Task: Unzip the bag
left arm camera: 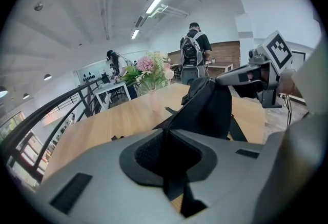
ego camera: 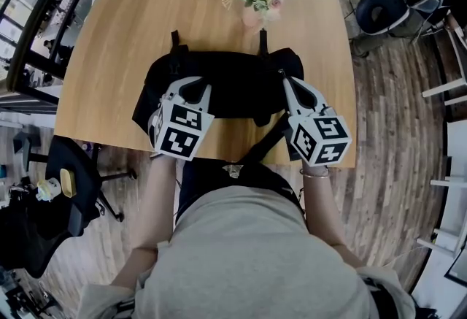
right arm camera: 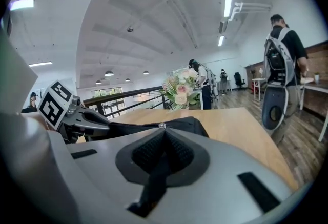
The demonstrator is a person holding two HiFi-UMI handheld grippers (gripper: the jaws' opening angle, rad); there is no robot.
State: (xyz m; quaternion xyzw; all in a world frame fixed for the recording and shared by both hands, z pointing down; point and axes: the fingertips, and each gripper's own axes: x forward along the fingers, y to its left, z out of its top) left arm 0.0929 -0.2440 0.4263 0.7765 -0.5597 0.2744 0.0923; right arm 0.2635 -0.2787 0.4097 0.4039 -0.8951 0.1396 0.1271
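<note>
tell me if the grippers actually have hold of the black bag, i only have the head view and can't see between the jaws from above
observer: On the left, yes. The left gripper is shut on a fold of the black fabric bag.
operator: and the right one
observer: The right gripper is shut on a thin black strip. A small silver metal piece sits just past its tips, likely the zip slider.
operator: is the bag lying flat
observer: No. Between the two grippers the fabric is pulled up into a taut ridge above the light wooden table.
</note>
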